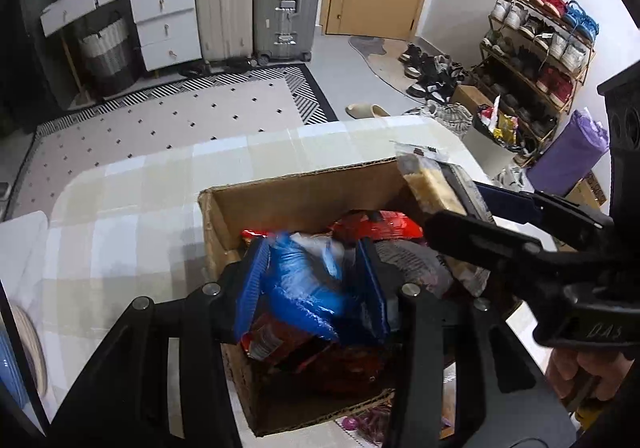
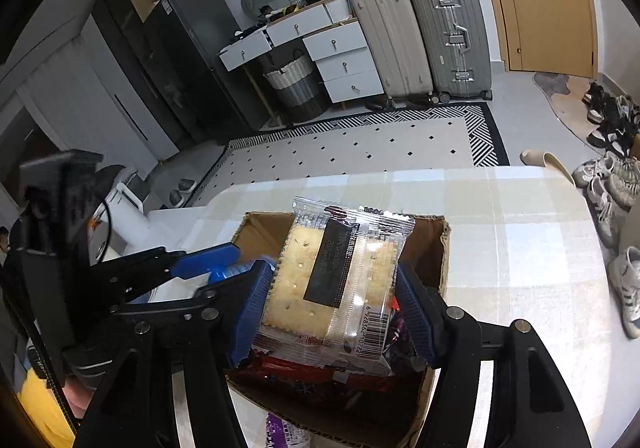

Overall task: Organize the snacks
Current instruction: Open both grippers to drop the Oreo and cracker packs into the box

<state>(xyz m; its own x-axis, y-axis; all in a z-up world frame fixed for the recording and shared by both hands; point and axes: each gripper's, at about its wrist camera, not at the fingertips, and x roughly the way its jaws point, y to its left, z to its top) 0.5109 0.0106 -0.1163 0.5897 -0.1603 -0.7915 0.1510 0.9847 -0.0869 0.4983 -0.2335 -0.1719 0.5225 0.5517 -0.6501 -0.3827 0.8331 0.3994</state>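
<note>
Right gripper (image 2: 334, 298) pinching clear cracker packet (image 2: 340, 280) by side edges, above cardboard box (image 2: 434, 248) on checked table (image 2: 500, 215). Left gripper (image 1: 310, 282) pinching blue snack bag (image 1: 304, 288) over box centre. Box crowded with red packs (image 1: 380, 226). Best guess: lower crackers flat toward free 12 o'clock wall, release low, keep grippers apart.

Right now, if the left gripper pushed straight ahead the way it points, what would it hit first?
The left gripper, shut on the blue packet, points down into the cardboard box. It would probably first press that packet into the red snack packs below, though depth is unclear.
</note>
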